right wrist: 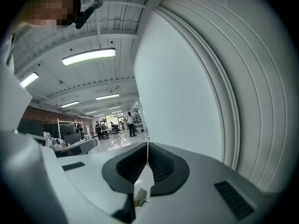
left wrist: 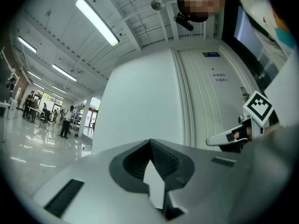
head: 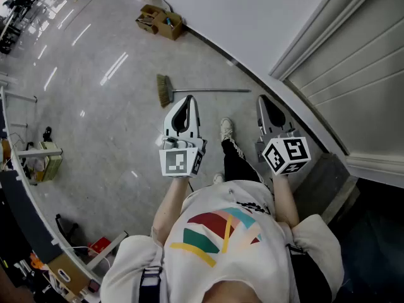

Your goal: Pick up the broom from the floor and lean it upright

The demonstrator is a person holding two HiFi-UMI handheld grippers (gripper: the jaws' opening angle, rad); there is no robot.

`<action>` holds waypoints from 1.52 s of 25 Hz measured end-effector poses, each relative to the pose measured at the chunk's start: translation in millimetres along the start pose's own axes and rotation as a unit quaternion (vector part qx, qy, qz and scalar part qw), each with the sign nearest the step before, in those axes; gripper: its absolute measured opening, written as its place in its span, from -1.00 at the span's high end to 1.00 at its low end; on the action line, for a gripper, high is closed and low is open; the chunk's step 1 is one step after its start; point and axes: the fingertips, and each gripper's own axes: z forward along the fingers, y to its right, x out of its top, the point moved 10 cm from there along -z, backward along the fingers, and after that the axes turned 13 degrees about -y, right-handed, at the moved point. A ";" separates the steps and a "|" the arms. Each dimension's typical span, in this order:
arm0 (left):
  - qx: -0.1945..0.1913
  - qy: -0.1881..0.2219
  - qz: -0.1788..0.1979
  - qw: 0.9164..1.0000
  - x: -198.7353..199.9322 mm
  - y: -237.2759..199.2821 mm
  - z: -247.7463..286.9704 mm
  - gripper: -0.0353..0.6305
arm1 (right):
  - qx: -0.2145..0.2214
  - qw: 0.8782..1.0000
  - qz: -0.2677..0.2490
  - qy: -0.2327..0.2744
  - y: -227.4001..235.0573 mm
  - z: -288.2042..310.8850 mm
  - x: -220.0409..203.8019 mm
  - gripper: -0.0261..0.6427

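Standing over the job: the broom (head: 205, 91) lies flat on the grey floor (head: 107, 125) in the upper middle of the head view, beyond both of my tools and well below them. Its long axis runs straight across the frame, bristles to the left, the bare handle tip pointing right toward the white wall (head: 240, 11).

My left hand-held gripper (head: 184, 101) is pinched fully closed on nothing and held level, its tip lined up with the stretch of handle just right of the bristles. My right hand-held gripper (head: 265, 101) is likewise closed and empty, sitting just right of the handle's free end.

By my reckoning the left one has the straighter drop onto the handle. Either must open and come down across the shaft, not along it.
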 end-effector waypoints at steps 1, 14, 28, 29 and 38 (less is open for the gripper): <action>-0.003 0.007 -0.003 1.000 5.0 -3.7 18.7 0.76 | -0.001 1.000 0.000 -0.003 11.3 15.7 7.4 0.88; 0.009 0.035 0.008 0.999 53.5 -87.2 212.3 0.76 | 0.007 0.998 -0.039 -0.054 91.4 195.1 106.9 0.88; -0.041 -0.029 -0.016 0.999 9.2 -170.2 331.2 0.70 | 0.012 0.998 -0.020 -0.060 124.9 326.1 112.8 0.88; -0.046 -0.033 -0.022 0.998 -8.7 -176.9 344.7 0.61 | 0.016 0.998 -0.021 -0.058 132.7 339.2 102.7 0.88; -0.118 -0.131 0.069 0.982 -343.8 -227.2 472.6 0.41 | 0.026 0.996 -0.045 -0.067 247.4 488.0 -138.0 0.88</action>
